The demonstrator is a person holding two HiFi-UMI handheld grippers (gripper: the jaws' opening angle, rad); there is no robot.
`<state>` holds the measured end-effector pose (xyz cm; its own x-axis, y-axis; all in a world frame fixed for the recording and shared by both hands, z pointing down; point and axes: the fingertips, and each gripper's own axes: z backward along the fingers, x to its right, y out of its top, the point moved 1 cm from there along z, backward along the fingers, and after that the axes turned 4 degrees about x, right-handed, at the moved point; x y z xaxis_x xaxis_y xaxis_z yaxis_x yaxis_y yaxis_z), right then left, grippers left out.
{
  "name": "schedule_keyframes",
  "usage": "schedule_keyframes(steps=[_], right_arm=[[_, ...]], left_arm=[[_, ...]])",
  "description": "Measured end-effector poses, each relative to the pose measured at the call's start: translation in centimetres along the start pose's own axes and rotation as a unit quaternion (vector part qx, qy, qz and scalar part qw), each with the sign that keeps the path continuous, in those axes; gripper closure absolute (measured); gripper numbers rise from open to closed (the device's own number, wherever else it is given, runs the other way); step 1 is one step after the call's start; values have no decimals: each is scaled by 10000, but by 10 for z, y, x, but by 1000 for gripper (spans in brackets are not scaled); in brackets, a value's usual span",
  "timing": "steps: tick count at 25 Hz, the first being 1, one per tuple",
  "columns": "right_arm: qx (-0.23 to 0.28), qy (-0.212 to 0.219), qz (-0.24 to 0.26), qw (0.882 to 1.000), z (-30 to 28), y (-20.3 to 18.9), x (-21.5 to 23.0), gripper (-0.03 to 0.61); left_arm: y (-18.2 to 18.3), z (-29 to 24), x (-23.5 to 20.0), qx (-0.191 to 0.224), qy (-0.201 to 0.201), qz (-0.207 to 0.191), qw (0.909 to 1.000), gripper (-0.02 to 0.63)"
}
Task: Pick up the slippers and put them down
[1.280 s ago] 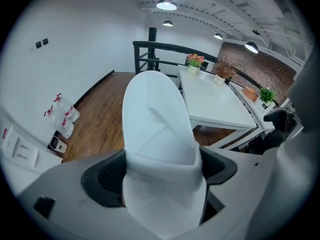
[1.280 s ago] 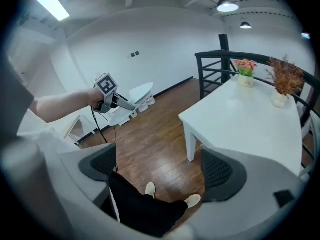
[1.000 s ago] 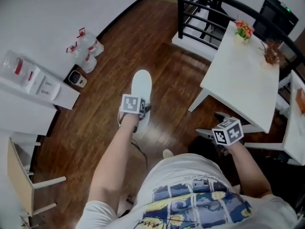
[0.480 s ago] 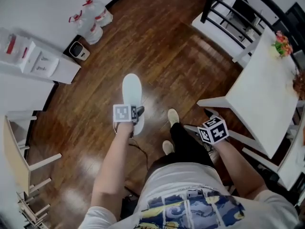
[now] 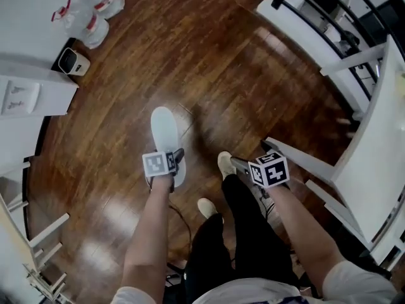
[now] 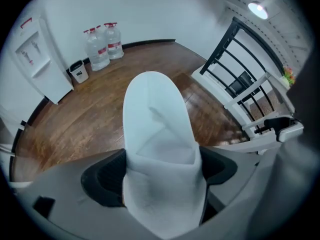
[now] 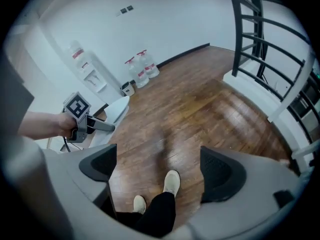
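A white slipper (image 5: 164, 128) hangs low over the wooden floor, sole side up, pinched at its heel end by my left gripper (image 5: 176, 158). In the left gripper view the slipper (image 6: 155, 114) fills the gap and both dark pads press its folded fabric; my left gripper (image 6: 160, 171) is shut on it. My right gripper (image 5: 239, 164) is beside the person's leg, to the right of the slipper. Its jaws stand wide apart in the right gripper view with nothing between them, only floor and a beige shoe (image 7: 171, 182) beyond; my right gripper (image 7: 159, 166) is open. No second slipper shows.
Water bottles (image 5: 95, 14) and a small bin (image 5: 69, 62) stand by the white dispenser (image 5: 25, 94) at the left wall. A white table's legs (image 5: 316, 170) and a black railing (image 5: 329, 11) are at the right. A light wooden chair (image 5: 31, 246) stands at the lower left.
Both grippers have sunk toward the floor, the left one still carrying the slipper. The person has bent forward, so the floor and feet show closer.
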<state>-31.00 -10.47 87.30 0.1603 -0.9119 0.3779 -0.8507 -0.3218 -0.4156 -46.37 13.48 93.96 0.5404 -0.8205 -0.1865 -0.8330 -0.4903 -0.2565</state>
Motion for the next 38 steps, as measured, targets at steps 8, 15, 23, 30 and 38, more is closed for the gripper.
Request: schedule_keyframes(steps=[8, 15, 23, 30, 38], right_arm=[[307, -254, -933, 9948, -191, -62, 36, 44], [-28, 621, -750, 9952, -287, -95, -11, 46], [-473, 525, 63, 9975, -317, -101, -5, 46], [-637, 428, 278, 9967, -324, -99, -1, 46], [-704, 372, 508, 9955, -329, -109, -13, 46]], left_arm=[[-66, -265, -67, -300, 19, -79, 9995, 170], [-135, -431, -116, -603, 64, 216, 9979, 170], [-157, -484, -124, -670, -68, 523, 9964, 155], [-143, -460, -122, -630, -64, 518, 9966, 140], [-143, -399, -125, -666, -55, 480, 9966, 140]])
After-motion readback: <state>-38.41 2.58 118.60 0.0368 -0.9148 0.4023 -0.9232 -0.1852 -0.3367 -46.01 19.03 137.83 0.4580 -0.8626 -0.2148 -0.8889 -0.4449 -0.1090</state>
